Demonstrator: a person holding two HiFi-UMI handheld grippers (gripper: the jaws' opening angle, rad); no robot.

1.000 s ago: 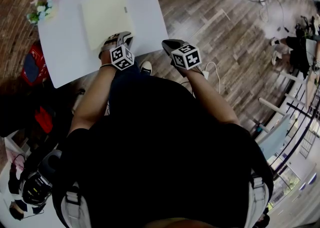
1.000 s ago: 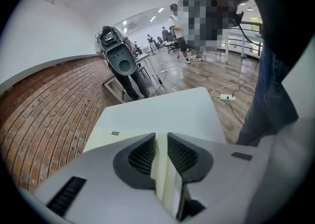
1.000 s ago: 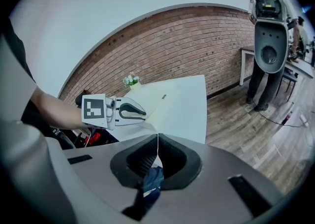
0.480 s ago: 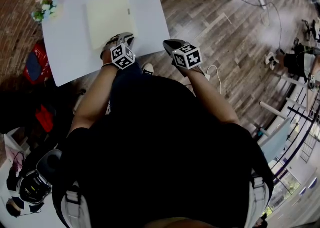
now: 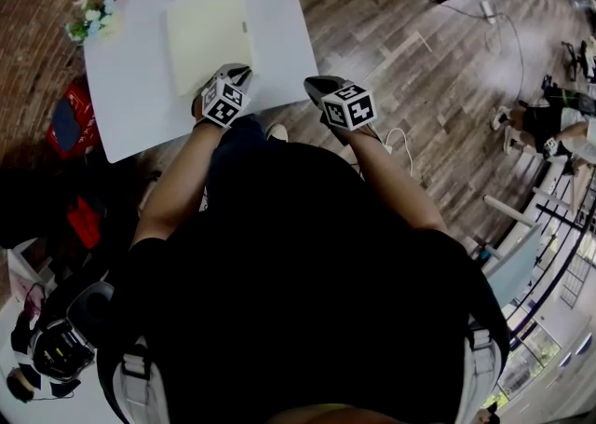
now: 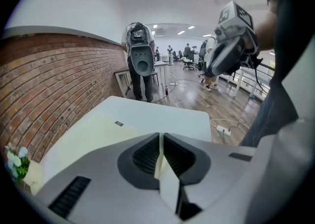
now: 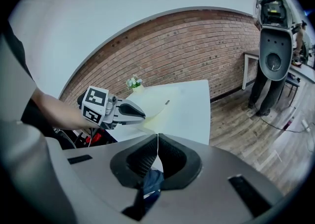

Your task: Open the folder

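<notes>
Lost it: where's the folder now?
Head view, upper left: the folder lies on the white table; the left gripper's jaws have just been closing on its near corner.

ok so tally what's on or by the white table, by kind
pale yellow folder: 1
flower bunch: 1
hand-held grippers: 2 (left hand-held gripper, jaws just closed further on the folder's edge; right hand-held gripper, shut)
total: 4

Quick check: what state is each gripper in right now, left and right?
Left gripper: jaws have just been closing, now shut on the edge of the pale yellow folder.
Right gripper: shut, nothing between its jaws.
</notes>
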